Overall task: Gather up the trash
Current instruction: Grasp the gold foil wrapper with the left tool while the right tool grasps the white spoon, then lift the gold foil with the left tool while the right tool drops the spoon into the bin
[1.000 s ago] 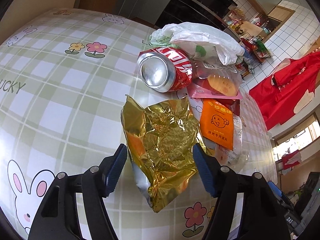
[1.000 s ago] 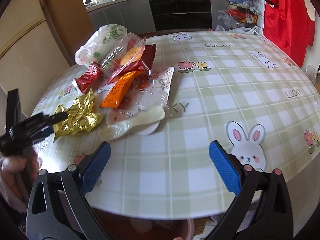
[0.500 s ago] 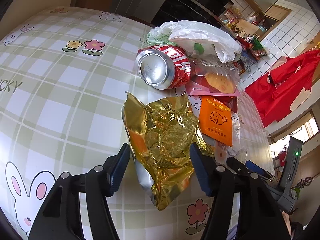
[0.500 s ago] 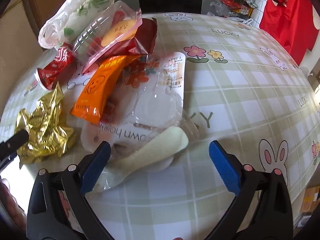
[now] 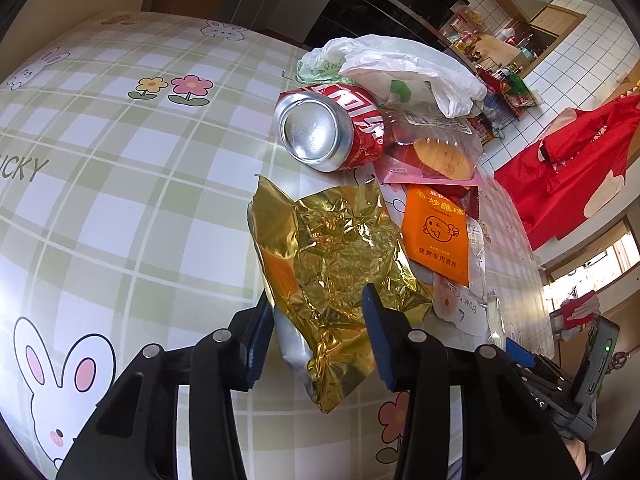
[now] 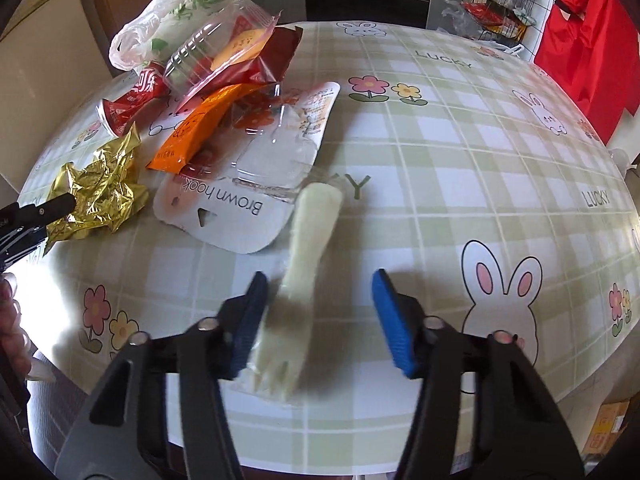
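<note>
A crumpled gold foil wrapper (image 5: pixel 332 268) lies on the checked tablecloth, its near end between the fingers of my left gripper (image 5: pixel 318 328), which is partly closed around it with a gap on each side. It also shows in the right wrist view (image 6: pixel 98 188). My right gripper (image 6: pixel 316 316) is open around a pale plastic fork (image 6: pixel 300 280) lying on the cloth. Beyond lie a red can (image 5: pixel 332 132), an orange sachet (image 5: pixel 436 232), a clear "Brown hook" blister pack (image 6: pixel 248 196) and a white plastic bag (image 5: pixel 404 68).
The round table (image 6: pixel 480 184) has a near edge just below my right gripper. A clear snack packet (image 6: pixel 224 56) lies on the pile. A red garment (image 6: pixel 588 40) hangs at the right. Kitchen cabinets stand behind.
My left gripper's fingers have narrowed around the gold wrapper. My right gripper moved forward over the table to the fork and its fingers narrowed.
</note>
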